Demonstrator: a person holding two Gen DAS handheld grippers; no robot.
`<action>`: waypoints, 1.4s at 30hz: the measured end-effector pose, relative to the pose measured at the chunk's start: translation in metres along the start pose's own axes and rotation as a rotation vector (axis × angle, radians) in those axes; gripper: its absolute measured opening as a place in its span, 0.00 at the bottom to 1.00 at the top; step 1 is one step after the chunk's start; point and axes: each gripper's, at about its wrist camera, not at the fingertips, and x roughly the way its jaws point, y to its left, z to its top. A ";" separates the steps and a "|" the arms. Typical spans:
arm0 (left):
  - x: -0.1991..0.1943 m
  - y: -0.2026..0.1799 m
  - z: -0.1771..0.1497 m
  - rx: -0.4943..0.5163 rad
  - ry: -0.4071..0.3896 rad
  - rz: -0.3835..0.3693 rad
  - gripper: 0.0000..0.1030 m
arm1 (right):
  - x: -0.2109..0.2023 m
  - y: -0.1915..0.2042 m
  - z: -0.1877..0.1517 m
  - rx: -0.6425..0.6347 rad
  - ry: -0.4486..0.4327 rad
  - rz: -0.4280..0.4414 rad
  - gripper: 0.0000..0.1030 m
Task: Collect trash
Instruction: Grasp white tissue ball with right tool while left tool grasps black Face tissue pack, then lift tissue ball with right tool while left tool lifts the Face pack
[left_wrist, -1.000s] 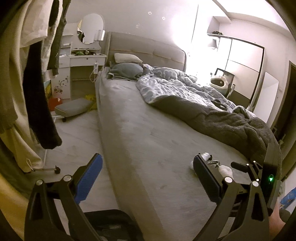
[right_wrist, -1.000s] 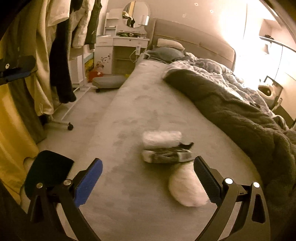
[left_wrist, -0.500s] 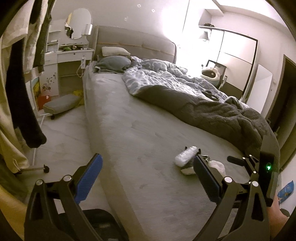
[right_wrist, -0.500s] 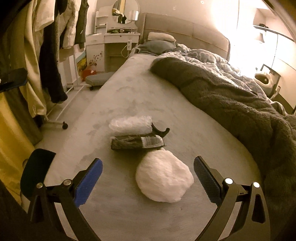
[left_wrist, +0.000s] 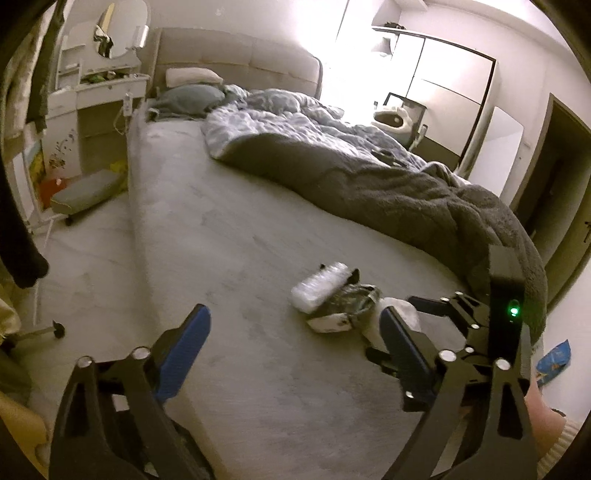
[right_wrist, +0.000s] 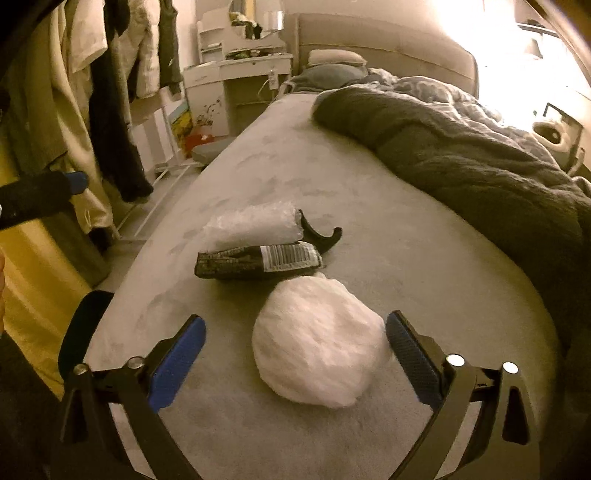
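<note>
Rumpled dark blanket (right_wrist: 461, 155) on bed (left_wrist: 229, 236), beside vanity (left_wrist: 99, 92)

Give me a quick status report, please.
Both grippers open, empty. Right gripper straddling white wad on bed. Left gripper idle. Nothing blocking.

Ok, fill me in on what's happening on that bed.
A person with a gripper in each hand is collecting trash from the bed. The right gripper is open, its fingers either side of a white crumpled wad but not closed on it. Just beyond lie a dark wrapper with a barcode, a bubble-wrap roll and a small black hook-shaped piece. The left gripper is open, empty, held off to the side. Nothing is picked up yet.
</note>
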 end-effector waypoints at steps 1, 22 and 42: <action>0.005 -0.002 -0.001 -0.003 0.012 -0.010 0.85 | 0.001 -0.001 0.000 -0.003 0.003 -0.005 0.77; 0.085 -0.033 -0.017 -0.034 0.131 -0.030 0.85 | -0.024 -0.050 -0.012 0.075 -0.004 0.037 0.46; 0.121 -0.064 -0.031 0.001 0.174 0.046 0.92 | -0.048 -0.094 -0.027 0.193 -0.067 0.018 0.46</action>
